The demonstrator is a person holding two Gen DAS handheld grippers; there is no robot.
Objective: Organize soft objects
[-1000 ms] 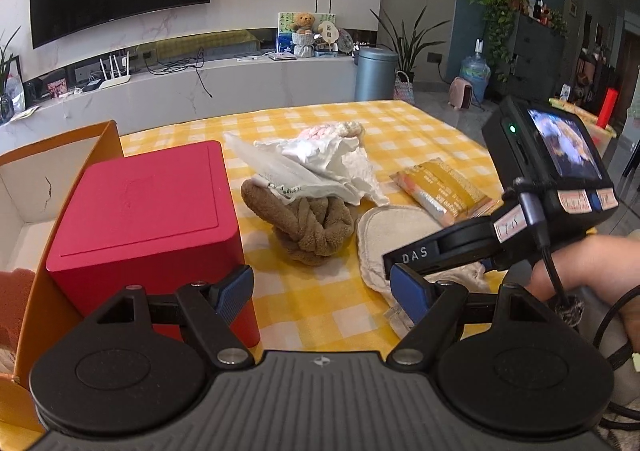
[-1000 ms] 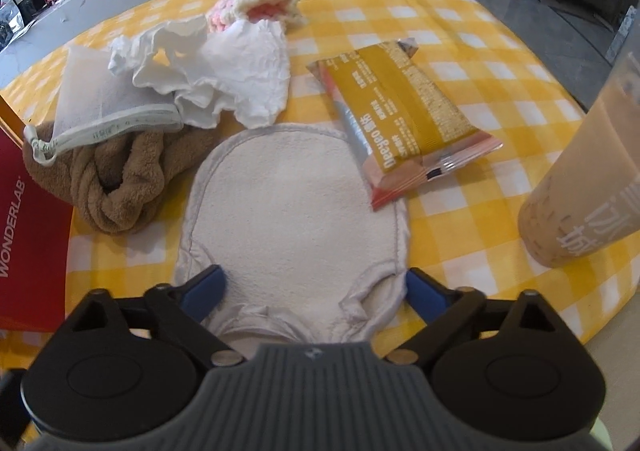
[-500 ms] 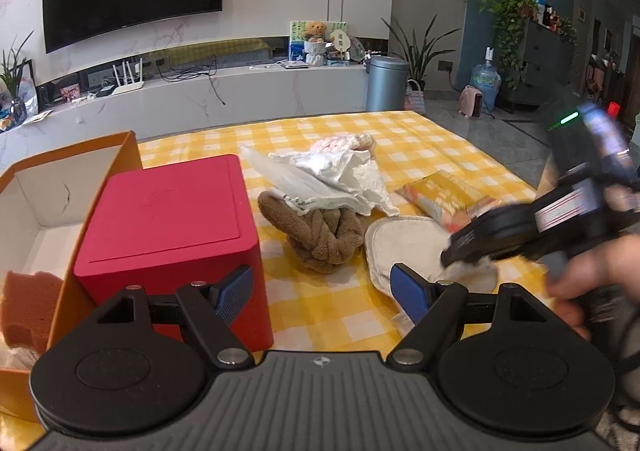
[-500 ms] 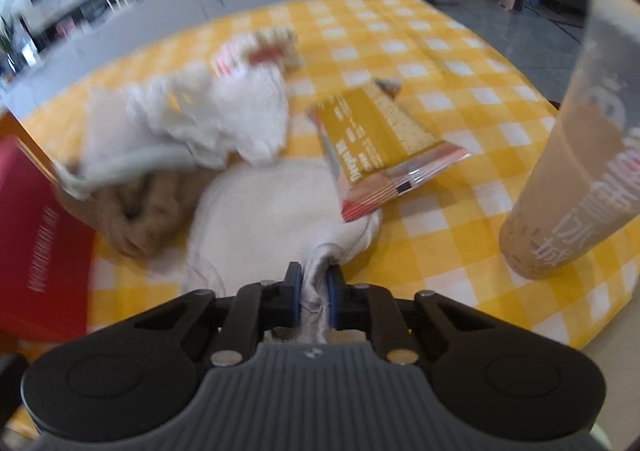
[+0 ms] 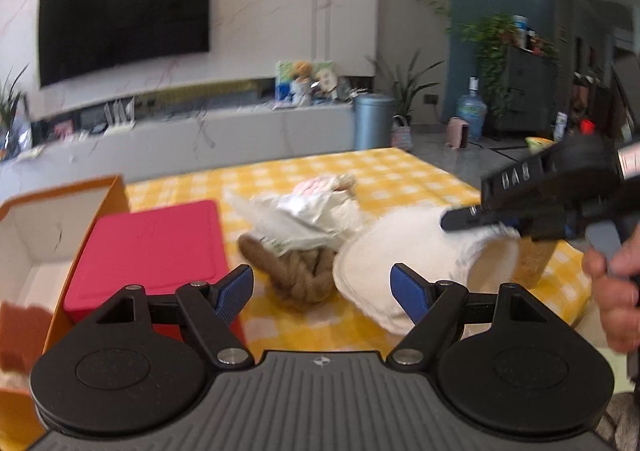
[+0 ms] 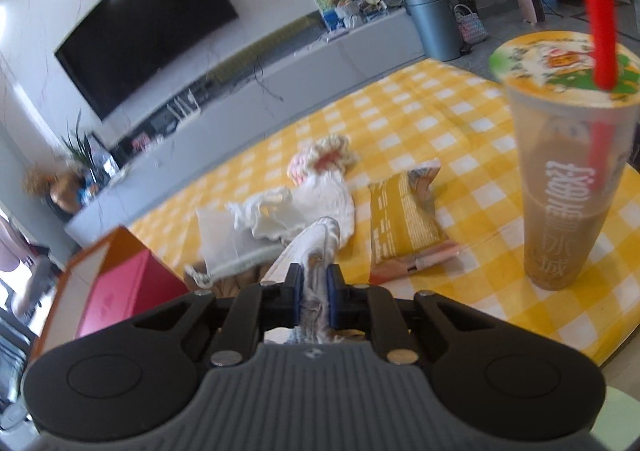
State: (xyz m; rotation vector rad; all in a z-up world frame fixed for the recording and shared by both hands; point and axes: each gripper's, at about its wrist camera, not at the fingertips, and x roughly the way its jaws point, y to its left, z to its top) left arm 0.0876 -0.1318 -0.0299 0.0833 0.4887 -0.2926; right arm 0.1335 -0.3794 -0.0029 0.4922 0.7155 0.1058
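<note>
From the left wrist camera, the left gripper (image 5: 322, 289) hangs with its jaws spread wide and nothing between them. Just beyond its fingers lies the brown towel (image 5: 298, 271), twisted into a knot on the yellow checked tablecloth (image 5: 400, 171), with a crumpled white cloth (image 5: 308, 215) heaped on its far side. Left of the towel stands the red box (image 5: 152, 247), and left of that the open orange box (image 5: 60, 219). Right of the towel, the white pad (image 5: 400, 251) is lifted by one edge — the right gripper (image 5: 500, 221) has it pinched, and the pad sags from there down toward the towel, its long axis running from the grip to the table.

From the right wrist camera, the right gripper (image 6: 313, 297) is closed tight on the bunched edge of the white pad (image 6: 316, 251), which trails straight out ahead of the fingers. Beyond the pad lie the white cloth (image 6: 304, 207) and a small crocheted piece (image 6: 324, 155); to the right of the pad is a yellow snack packet (image 6: 400, 223), and further right a tall milk tea cup (image 6: 568, 179) with a red straw. The red box (image 6: 124, 291) and orange box (image 6: 72, 279) sit to the left of the pad.

I judge the coming move is a carry leftward to the orange box — the pad must pass over the towel and the red box to reach it, and the left gripper, though nearer the box, is free.
</note>
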